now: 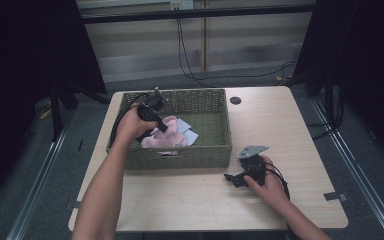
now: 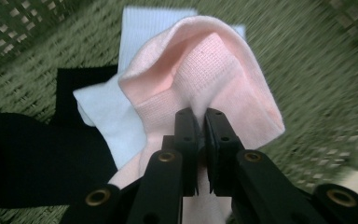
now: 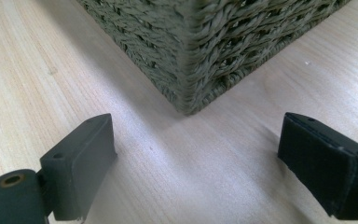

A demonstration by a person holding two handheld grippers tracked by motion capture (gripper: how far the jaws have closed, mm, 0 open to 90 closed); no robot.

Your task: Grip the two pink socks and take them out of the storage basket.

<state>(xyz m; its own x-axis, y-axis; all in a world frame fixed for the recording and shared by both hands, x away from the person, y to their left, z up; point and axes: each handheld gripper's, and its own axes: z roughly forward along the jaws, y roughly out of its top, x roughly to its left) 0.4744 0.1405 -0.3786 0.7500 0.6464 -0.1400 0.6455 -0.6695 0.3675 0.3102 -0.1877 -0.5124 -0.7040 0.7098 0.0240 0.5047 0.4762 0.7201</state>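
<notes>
A green woven basket [image 1: 200, 150] stands on the wooden table and holds several socks. My left gripper [image 1: 163, 125] reaches into it, shut on a pink sock [image 1: 166, 136]; in the left gripper view the black jaws [image 2: 200, 122] pinch a fold of that pink sock [image 2: 205, 70], which is lifted off the pile. Beneath it lie a white sock [image 2: 107, 107] and a black sock [image 2: 32, 158]. My right gripper [image 1: 231, 178] rests on the table in front of the basket's near right corner [image 3: 191, 88], jaws wide open [image 3: 196, 163] with bare wood between them.
The table [image 1: 290, 130] has free room to the right of and in front of the basket. A round cable hole [image 1: 236, 100] sits near the far edge. Dark curtains and cables lie beyond the table.
</notes>
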